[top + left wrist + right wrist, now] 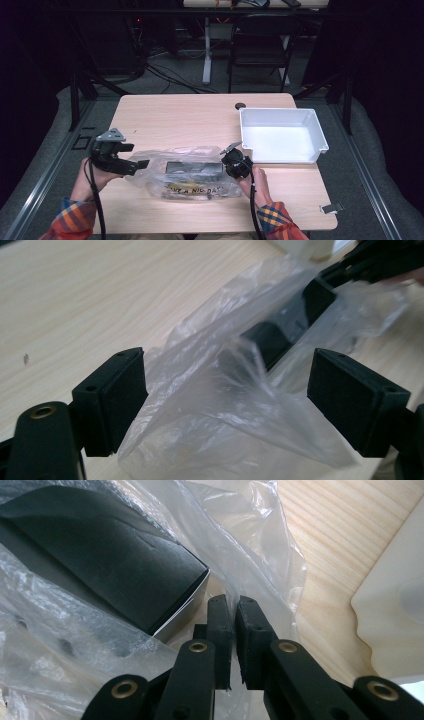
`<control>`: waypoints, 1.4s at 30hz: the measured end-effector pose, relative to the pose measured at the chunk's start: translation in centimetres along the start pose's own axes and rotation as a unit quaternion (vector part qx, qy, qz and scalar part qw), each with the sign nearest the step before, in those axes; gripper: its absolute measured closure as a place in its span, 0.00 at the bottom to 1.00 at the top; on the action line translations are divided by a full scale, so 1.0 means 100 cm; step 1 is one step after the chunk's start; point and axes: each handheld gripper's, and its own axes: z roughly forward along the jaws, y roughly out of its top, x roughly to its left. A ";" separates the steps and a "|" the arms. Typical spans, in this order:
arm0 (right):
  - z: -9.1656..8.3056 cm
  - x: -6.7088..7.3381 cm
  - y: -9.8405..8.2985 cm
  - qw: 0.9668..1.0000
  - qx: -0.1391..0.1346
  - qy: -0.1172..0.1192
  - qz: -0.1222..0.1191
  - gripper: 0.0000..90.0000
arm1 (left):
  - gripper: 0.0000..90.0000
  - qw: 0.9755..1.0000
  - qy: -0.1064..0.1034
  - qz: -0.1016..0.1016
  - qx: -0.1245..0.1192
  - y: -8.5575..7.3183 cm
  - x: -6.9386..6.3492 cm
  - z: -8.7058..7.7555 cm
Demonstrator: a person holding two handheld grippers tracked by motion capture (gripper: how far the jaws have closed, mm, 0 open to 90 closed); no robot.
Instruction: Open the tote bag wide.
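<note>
The right gripper (232, 605) has its jaws pressed together, pinching a fold of the clear plastic bag (235, 525) at the bag's edge. Just beside its tips, inside the bag, lies a flat black box (105, 555) with a pale rim, one corner pointing toward the jaws. On the far side of that gripper from the box, bare wooden table (340, 545) shows, and beyond it the edge of a white tray (395, 625).

From above, the right gripper (236, 161) sits at the bag's right end, near the front corner of the tray (282, 155), and the person's hand (257, 184) holds it from behind. The bag (187, 180) spreads leftward from it across the table (175, 115), with yellow lettering along its near side.

The left gripper (142, 164) is at the bag's opposite end, its jaws standing wide apart. In the left gripper view the crumpled film (225, 405) lies between the two pads (350, 400) without being pressed, and the dark box (275, 337) shows through the plastic farther on, toward the other gripper (380, 262).
</note>
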 end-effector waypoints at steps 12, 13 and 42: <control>0.001 -0.002 0.002 1.000 -0.019 -0.004 -0.001 0.95 | 0.99 0.995 0.073 0.004 0.074 -0.018 0.021 0.082; 0.002 -0.003 0.002 1.000 -0.019 -0.003 0.001 0.95 | 1.00 0.994 0.080 0.007 0.080 -0.018 0.021 0.086; -0.014 -0.015 -0.007 0.999 0.026 0.021 -0.025 0.60 | 1.00 0.973 0.129 0.053 0.187 -0.025 0.013 0.113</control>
